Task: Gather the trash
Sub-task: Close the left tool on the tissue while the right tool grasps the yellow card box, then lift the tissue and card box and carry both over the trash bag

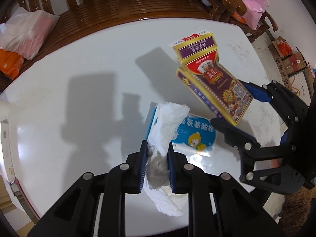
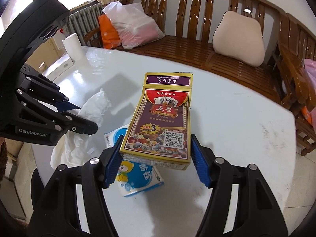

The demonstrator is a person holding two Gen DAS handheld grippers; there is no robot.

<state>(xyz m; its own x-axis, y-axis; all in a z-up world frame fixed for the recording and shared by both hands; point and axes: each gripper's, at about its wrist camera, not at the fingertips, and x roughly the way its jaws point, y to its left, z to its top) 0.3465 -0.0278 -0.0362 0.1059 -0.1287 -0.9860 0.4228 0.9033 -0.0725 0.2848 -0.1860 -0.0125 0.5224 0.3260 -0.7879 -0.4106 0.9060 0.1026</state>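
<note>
My left gripper is shut on a crumpled white tissue, held above the white table. My right gripper is shut on a purple and gold playing-card box with its top flap open, lifted off the table. The box also shows in the left wrist view, with the right gripper at its lower end. A blue and white carton with a cartoon figure lies on the table below both grippers; it also shows in the left wrist view. The tissue shows in the right wrist view with the left gripper.
A wooden bench runs along the table's far side with a beige cushion, plastic bags and an orange bag. A paper roll stands at the table's far left corner. Cardboard boxes sit on the floor at right.
</note>
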